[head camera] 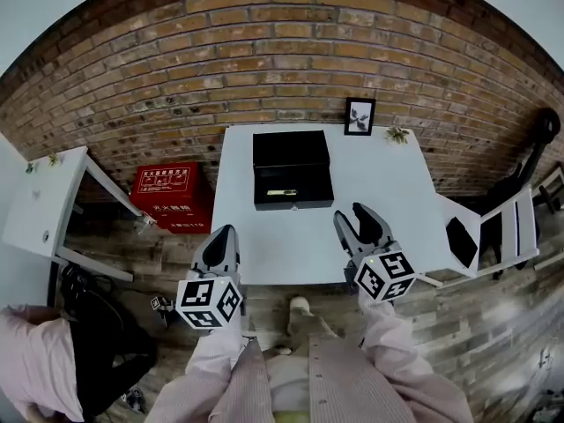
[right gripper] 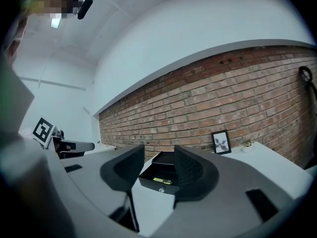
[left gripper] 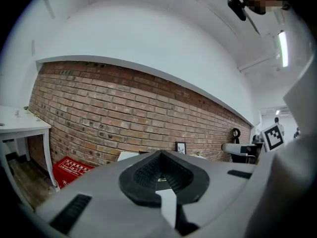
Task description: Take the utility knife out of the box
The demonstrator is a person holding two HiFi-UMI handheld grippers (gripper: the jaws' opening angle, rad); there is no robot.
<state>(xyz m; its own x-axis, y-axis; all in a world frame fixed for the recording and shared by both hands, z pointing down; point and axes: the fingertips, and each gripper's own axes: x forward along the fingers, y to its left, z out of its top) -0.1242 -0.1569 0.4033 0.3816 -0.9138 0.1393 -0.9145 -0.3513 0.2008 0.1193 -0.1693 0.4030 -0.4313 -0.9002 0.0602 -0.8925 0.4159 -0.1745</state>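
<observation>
Left gripper (head camera: 226,232) jaws together — right gripper (head camera: 351,216) jaws apart, empty.

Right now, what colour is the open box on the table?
The box is black; head view shows it best.

Box (head camera: 293,186) sat open-topped mid-table, with clear access from above and from the near side. Lid (head camera: 291,148) stood raised along the far edge and blocked any reach from the wall side. Utility knife (head camera: 282,193) lay alone in the tray, close to the front wall, with bare lining around it. Table (head camera: 388,192) was bare between box and near edge, with open strips on both sides, the right one wider. Picture frame (head camera: 359,115) and small plant (head camera: 397,134) sat at the far right by the brick wall (head camera: 264,51), well apart from the box. Right gripper (head camera: 351,216) had its jaws apart, with nothing between them and a straight line to the box. Left gripper (head camera: 227,230) was at the near edge, jaws together. Chair (head camera: 493,227) crowded the table's right corner. Red crate (head camera: 172,196) sat on the floor to the left.
</observation>
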